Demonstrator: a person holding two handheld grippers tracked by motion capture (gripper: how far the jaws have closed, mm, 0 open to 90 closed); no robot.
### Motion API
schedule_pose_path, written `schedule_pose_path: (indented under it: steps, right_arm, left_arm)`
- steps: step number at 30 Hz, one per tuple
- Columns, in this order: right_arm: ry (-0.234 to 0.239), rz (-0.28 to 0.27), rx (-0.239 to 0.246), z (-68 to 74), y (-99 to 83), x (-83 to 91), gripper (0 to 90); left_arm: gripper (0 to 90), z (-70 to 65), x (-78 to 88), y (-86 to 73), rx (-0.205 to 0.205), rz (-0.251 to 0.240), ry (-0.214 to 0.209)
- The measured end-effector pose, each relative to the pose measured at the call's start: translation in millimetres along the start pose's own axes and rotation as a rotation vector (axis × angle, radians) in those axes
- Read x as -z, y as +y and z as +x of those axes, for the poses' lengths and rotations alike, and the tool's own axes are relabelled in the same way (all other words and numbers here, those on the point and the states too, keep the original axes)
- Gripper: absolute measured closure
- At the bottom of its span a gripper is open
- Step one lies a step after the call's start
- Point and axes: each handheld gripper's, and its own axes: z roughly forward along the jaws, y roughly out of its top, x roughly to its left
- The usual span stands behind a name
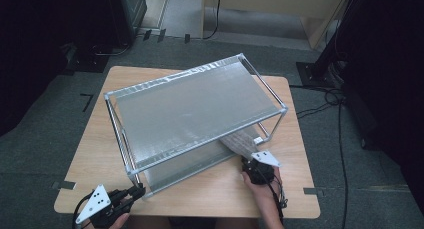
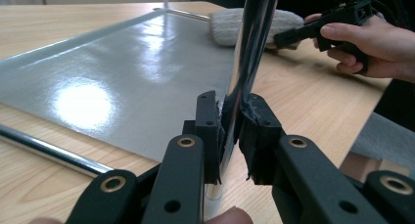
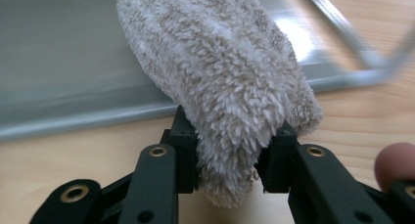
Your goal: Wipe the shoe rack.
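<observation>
A two-tier metal shelf rack point(image 1: 192, 106) stands slantwise on the wooden table point(image 1: 100, 159). My left gripper point(image 1: 131, 194) is shut on the rack's near-left chrome leg point(image 2: 244, 62), which runs up between its pads point(image 2: 211, 131). My right gripper point(image 1: 250, 164) is shut on a beige fluffy cloth point(image 3: 220, 87). The cloth point(image 1: 242, 141) lies out over the front edge of the lower grey shelf point(image 3: 58, 53), under the top shelf. In the left gripper view the cloth point(image 2: 225, 26) and the other hand's gripper point(image 2: 320, 28) sit at the far end of the lower shelf point(image 2: 122, 72).
The rack takes up most of the tabletop, leaving bare wood along the near edge and left side. Cables trail from both grippers. Around the table are grey floor, dark stands and loose cables point(image 1: 320, 106) at the right.
</observation>
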Motion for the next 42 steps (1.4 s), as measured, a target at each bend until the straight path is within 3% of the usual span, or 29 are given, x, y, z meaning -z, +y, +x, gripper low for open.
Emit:
schedule_pose_path:
  steps: [4,6,9,13,15,25,30,33,35,40,42]
  right_arm:
    - [-0.083,-0.003,-0.074,-17.4,2.2,-2.8,65.9]
    - [-0.076,0.005,-0.08,-18.3,1.5,-4.0,66.3]
    - [-0.036,0.02,-0.041,-2.1,-1.5,-6.7,66.4]
    - [0.038,0.028,0.068,40.6,-6.0,-7.1,66.4]
    - [0.084,0.028,0.111,60.2,-8.0,-4.7,66.3]
    - [0.404,0.034,0.36,164.2,-24.7,19.1,65.9]
    - [0.525,0.011,0.466,192.0,-35.3,26.2,65.4]
    - [0.523,0.013,0.457,188.8,-33.9,25.1,65.5]
    - [0.486,0.019,0.434,179.6,-30.8,21.3,65.7]
    - [0.386,0.03,0.331,142.8,-21.5,10.0,65.6]
    - [0.325,0.027,0.297,123.8,-17.4,5.5,65.6]
  left_arm:
    - [79.1,-2.2,2.0,-0.7,0.002,0.004,0.017]
    - [78.9,-2.2,2.9,-0.7,0.012,0.002,0.018]
    - [77.5,-2.9,3.2,0.5,0.023,-0.015,0.019]
    - [75.7,-3.6,6.5,5.4,0.05,-0.07,0.02]
    - [77.3,-3.0,8.0,7.1,0.049,-0.074,0.048]
    - [78.8,-3.1,7.0,7.3,0.045,-0.074,0.06]
    - [78.9,-2.8,7.3,6.8,0.043,-0.073,0.058]
    - [78.8,-2.4,7.4,6.7,0.043,-0.072,0.055]
    - [78.9,-2.3,7.5,6.6,0.042,-0.072,0.055]
    - [78.9,-2.5,7.3,6.6,0.042,-0.073,0.055]
    - [78.9,-2.5,7.2,6.5,0.043,-0.072,0.054]
